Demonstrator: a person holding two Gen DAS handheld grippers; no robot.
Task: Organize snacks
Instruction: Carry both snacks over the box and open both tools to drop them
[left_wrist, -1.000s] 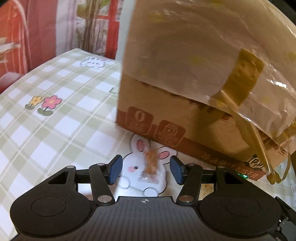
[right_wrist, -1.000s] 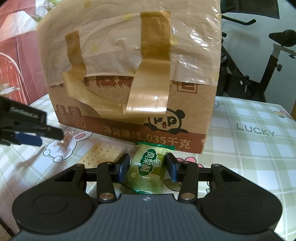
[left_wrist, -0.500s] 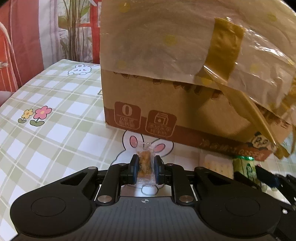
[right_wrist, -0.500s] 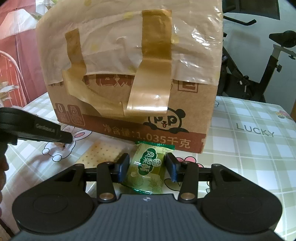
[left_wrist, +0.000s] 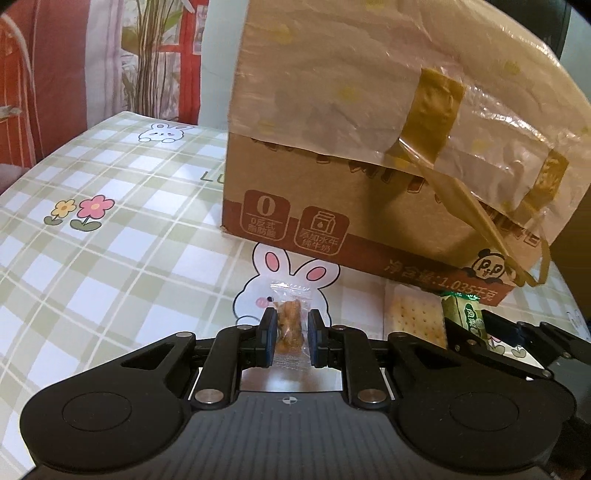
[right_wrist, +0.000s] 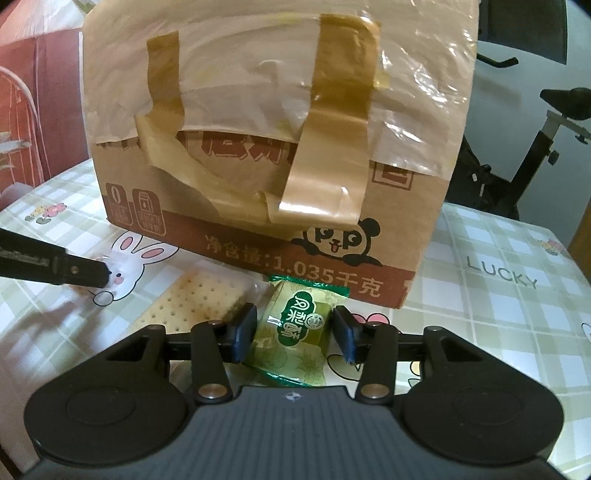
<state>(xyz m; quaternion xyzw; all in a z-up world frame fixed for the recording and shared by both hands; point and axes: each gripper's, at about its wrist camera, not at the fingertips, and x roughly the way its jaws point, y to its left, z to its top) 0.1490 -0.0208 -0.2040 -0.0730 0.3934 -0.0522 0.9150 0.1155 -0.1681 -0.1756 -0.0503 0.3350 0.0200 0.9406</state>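
Table under a green-and-white checked cloth printed with rabbits and flowers. A taped cardboard carton, draped with thin plastic film, stands mid-table; three small snacks lie along the foot of its near face.

Left gripper: clenched on a small clear-wrapped brown candy. The pads press the wrapper from both sides, with the candy sitting over the rabbit print in front of the carton's near left corner. Cannot tell whether it has left the cloth.

Right gripper: jaws straddle a green-wrapped pineapple cake lying just before the carton's near face. The left pad looks to touch the wrapper edge and the right pad stands clear of it, so not gripped.

A wrapped pale square cracker lies flat between the two snacks, close beside the cake.

Handling, as judged:
- Candy: very light, small hard lump in slack, slippery film. Grip across the lump itself, as now; a hold on the flat sealed end would likely slide or let it swing.
- Cake: light, soft and crumbly inside a puffed glossy wrapper. Take it across the short sides at mid-body, gently, since a hard squeeze could crush it or pop the seal.
- Cracker: thin, brittle; lying flat it offers little edge to take hold of.
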